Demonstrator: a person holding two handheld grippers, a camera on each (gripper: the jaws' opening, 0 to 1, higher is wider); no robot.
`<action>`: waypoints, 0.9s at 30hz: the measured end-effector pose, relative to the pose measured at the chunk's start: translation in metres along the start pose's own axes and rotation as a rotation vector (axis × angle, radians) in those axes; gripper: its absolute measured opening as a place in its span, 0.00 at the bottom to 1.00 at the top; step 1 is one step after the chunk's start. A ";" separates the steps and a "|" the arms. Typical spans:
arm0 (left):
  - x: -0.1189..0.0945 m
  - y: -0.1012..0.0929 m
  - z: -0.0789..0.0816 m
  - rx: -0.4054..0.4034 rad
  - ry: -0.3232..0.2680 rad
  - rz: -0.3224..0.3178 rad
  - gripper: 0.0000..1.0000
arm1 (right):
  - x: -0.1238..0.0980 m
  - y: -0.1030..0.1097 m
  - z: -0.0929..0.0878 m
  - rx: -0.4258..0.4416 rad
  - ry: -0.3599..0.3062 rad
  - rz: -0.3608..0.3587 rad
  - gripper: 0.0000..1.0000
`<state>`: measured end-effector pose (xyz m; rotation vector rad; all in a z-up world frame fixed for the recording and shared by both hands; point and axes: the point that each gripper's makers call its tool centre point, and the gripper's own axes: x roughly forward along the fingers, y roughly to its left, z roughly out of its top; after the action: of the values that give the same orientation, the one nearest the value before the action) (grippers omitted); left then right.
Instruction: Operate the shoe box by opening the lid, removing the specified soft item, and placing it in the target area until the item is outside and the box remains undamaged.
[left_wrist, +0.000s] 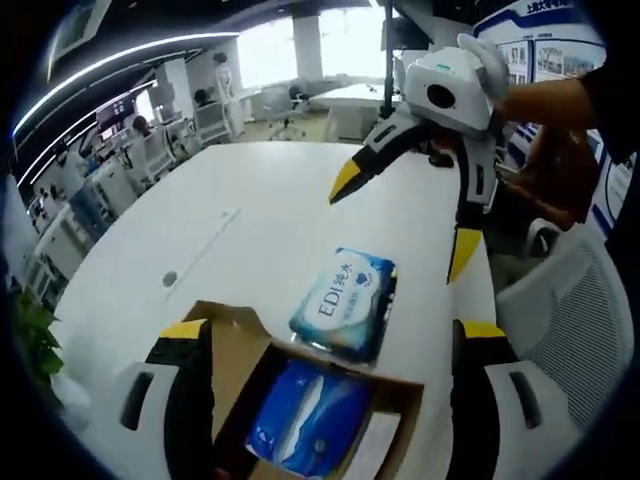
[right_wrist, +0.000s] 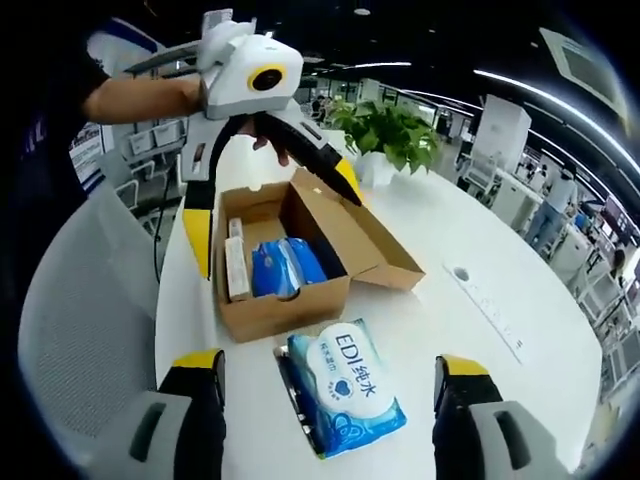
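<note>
Shoe box (right_wrist: 285, 262) sits open on the white table (right_wrist: 480, 360), lid flap folded out to the side; a blue soft pack (right_wrist: 288, 266) lies inside, next to a pale item (right_wrist: 235, 262) along one wall, probably a small carton, hard to tell. The wet-wipe pack (right_wrist: 345, 398) marked EDI is out of the box, flat on the table just beside its front wall, not touching either gripper. Left gripper (right_wrist: 270, 215) hovers over the box, jaws spread wide, holding nothing; right gripper (left_wrist: 405, 225) hangs above the table past the pack, jaws also wide and empty. In the left gripper view the wipe pack (left_wrist: 345, 305) lies just beyond the box (left_wrist: 300, 400). Potted plant (right_wrist: 385, 130) at the far table edge; white chair (right_wrist: 90, 300) alongside.
</note>
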<state>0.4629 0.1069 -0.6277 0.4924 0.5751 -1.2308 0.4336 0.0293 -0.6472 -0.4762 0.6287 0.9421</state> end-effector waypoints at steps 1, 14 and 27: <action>-0.004 0.001 -0.002 -0.007 -0.005 0.007 0.99 | 0.001 0.000 0.002 -0.003 -0.002 0.002 0.85; -0.041 0.014 -0.022 -0.074 -0.050 0.087 0.99 | 0.015 0.009 0.030 -0.058 -0.016 0.029 0.85; -0.074 0.019 -0.050 -0.155 -0.080 0.174 0.99 | 0.039 0.021 0.048 -0.096 -0.026 0.057 0.83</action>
<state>0.4573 0.1969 -0.6168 0.3537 0.5432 -1.0266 0.4463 0.0928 -0.6407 -0.5332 0.5777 1.0347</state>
